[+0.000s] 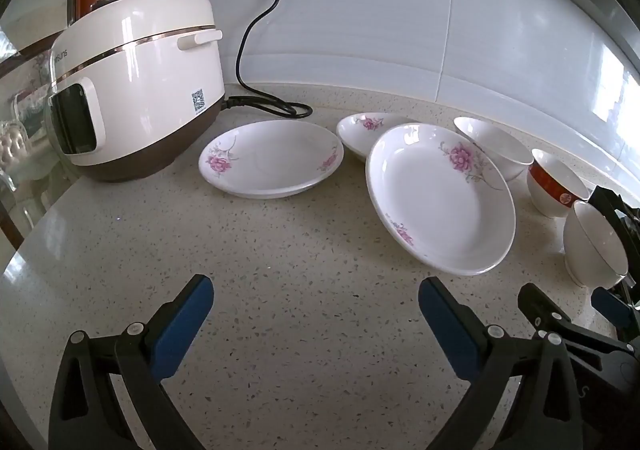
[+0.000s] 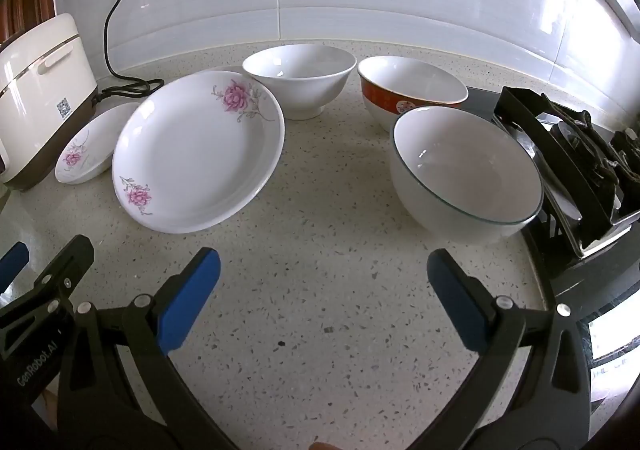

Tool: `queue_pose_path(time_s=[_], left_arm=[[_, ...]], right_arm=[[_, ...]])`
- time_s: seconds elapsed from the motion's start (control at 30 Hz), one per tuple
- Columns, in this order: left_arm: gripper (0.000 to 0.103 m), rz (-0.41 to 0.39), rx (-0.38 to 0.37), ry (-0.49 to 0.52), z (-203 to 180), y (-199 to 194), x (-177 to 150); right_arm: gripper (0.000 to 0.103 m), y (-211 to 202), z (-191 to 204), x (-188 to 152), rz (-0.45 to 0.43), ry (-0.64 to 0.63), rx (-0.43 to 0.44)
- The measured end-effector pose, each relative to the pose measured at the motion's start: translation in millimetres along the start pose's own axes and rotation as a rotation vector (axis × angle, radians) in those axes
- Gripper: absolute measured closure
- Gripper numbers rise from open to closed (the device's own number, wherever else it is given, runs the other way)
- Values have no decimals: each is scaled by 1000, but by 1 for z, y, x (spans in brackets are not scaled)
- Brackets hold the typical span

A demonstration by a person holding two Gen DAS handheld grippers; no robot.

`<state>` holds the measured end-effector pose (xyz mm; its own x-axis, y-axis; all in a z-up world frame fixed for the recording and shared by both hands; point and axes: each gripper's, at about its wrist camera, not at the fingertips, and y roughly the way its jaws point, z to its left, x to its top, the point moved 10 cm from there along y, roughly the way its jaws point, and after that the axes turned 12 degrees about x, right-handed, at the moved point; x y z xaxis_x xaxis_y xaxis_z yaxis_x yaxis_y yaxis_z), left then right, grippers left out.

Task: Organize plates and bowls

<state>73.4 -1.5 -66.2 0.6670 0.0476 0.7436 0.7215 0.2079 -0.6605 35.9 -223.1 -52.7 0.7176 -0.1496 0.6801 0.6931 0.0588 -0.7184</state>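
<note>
Three white plates with pink flowers lie on the speckled counter (image 1: 280,250): one by the rice cooker (image 1: 272,157) (image 2: 86,153), a larger one (image 1: 440,197) (image 2: 196,153) resting tilted on the rim of a third plate (image 1: 368,129) behind it. To their right stand a plain white bowl (image 1: 496,149) (image 2: 300,77), a red-banded bowl (image 1: 556,185) (image 2: 412,89) and a thin-rimmed white bowl (image 1: 592,246) (image 2: 464,173). My left gripper (image 1: 316,290) (image 2: 46,250) is open and holds nothing, short of the plates. My right gripper (image 2: 324,266) (image 1: 572,302) is open too, before the bowls.
A cream rice cooker (image 1: 132,85) (image 2: 40,89) stands at the left, its black cord (image 1: 264,101) running up to a wall socket. A black gas stove (image 2: 580,161) borders the counter on the right, close to the thin-rimmed bowl. White tiled wall behind.
</note>
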Motion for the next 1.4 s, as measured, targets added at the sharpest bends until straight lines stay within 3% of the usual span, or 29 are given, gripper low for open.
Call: queue_pose_path(time_s=[1.4], left_arm=[[0,1,-2,0,-2,3,0]], right_arm=[[0,2,3,1,-6,6,9]])
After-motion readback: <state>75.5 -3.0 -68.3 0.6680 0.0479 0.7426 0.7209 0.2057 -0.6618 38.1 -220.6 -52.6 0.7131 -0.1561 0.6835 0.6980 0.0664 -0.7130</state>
